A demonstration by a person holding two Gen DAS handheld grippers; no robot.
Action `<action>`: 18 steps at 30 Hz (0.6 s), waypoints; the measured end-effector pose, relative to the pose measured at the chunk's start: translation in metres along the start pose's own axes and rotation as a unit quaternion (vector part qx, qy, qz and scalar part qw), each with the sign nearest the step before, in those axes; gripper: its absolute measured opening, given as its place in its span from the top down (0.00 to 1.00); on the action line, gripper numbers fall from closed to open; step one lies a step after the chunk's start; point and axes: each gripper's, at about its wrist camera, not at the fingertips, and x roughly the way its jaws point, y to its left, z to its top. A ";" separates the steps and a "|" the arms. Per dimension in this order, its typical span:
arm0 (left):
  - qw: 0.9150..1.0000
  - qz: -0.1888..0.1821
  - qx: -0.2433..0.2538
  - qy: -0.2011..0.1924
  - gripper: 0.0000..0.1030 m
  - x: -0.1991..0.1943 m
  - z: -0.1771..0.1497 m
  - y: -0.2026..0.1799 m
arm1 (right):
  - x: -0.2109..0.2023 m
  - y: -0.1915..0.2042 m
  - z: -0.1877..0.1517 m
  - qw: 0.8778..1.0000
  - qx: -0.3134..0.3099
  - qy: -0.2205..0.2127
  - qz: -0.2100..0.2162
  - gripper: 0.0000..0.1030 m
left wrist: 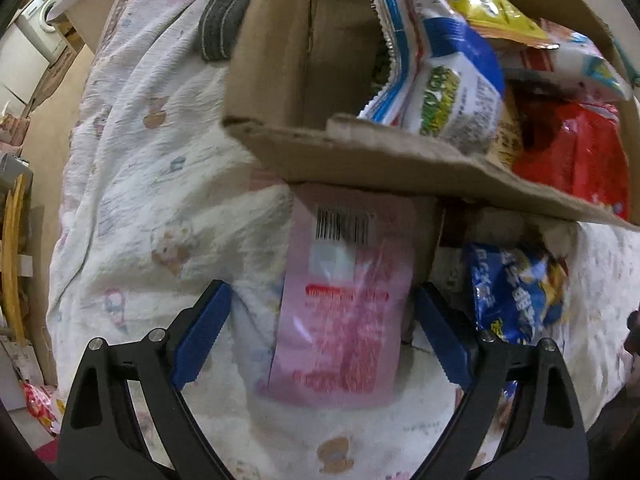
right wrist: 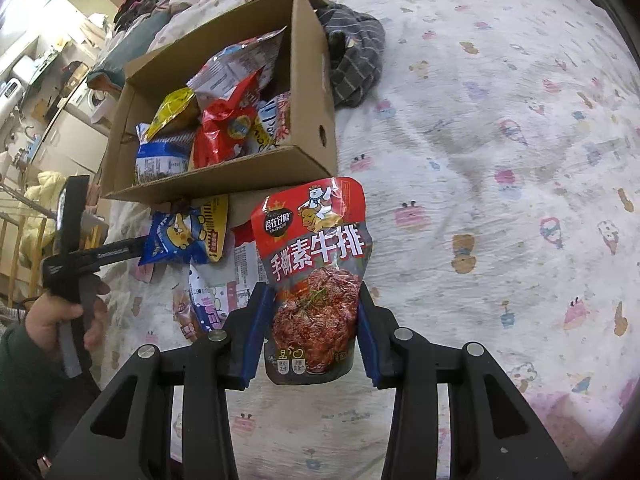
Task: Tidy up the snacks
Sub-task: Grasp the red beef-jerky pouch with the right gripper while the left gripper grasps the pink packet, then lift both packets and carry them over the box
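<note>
A pink snack packet (left wrist: 344, 312) lies barcode side up on the bed sheet, its top edge tucked under the cardboard box (left wrist: 360, 160). My left gripper (left wrist: 322, 286) hangs open over it, one blue pad on each side, apart from the packet. A blue packet (left wrist: 516, 292) lies just to the right. In the right wrist view my right gripper (right wrist: 312, 287) is shut on a red pouch (right wrist: 316, 248) with a meat picture, held upright above the sheet. The cardboard box (right wrist: 312, 152) behind it holds several snack bags.
A striped grey cloth (right wrist: 352, 56) lies beside the box. More packets (right wrist: 208, 292) are scattered in front of the box. A hand (right wrist: 52, 312) holds the other tool at the left. The patterned sheet (right wrist: 500, 160) stretches to the right. Furniture and a washing machine (left wrist: 40, 20) stand beyond the bed.
</note>
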 end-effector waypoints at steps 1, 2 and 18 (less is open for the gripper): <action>1.000 0.004 0.005 0.001 0.12 0.002 0.000 -0.002 | 0.000 0.000 0.000 1.000 0.001 -0.001 0.001 0.59; 1.000 0.012 0.016 0.002 0.12 0.004 -0.002 -0.005 | -0.001 0.001 0.000 1.000 -0.001 -0.001 0.001 0.59; 1.000 -0.011 0.011 -0.006 0.48 -0.021 -0.046 0.016 | 0.003 0.033 0.003 0.999 -0.043 0.001 0.017 0.59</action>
